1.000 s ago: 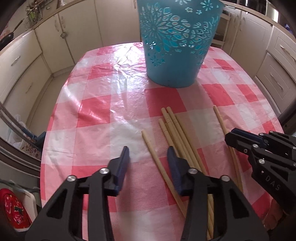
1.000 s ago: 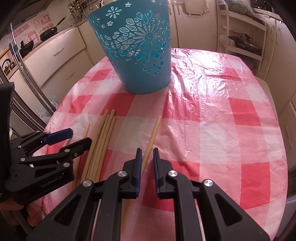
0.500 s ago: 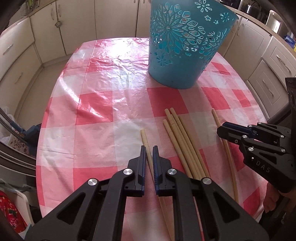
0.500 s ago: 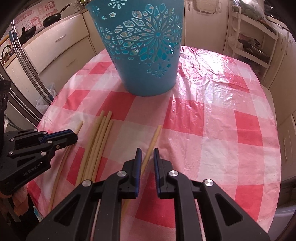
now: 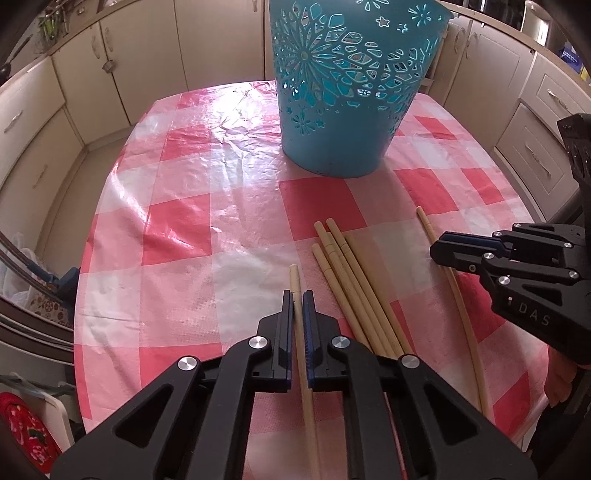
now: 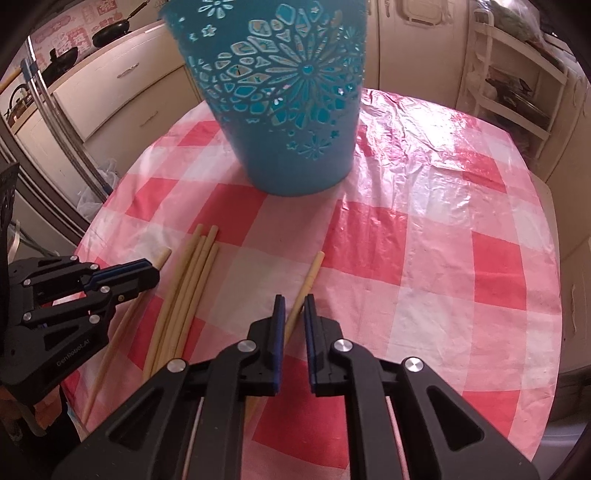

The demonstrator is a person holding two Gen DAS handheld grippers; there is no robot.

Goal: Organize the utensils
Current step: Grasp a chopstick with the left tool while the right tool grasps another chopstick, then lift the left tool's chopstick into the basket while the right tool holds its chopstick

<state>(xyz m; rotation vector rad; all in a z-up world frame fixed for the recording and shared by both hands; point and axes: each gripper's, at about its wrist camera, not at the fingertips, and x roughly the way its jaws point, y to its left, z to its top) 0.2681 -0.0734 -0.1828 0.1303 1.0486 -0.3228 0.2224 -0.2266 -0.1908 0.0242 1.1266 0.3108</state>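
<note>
The left gripper (image 5: 298, 295) clenched one chopstick (image 5: 295, 277) nearer than the blue basket (image 5: 343, 110), whose rim was cropped; the right gripper (image 6: 293, 299) gripped another chopstick (image 6: 308, 275), its near end hidden

Red-and-white checked tablecloth (image 5: 177, 229), cream kitchen cabinets (image 5: 122, 70) behind, black pans (image 6: 110, 27) on the counter.

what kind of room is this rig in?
Most likely a home kitchen: cream cabinets line the walls, black frying pans sit on a counter, and chopsticks lie on a checked tablecloth.
</note>
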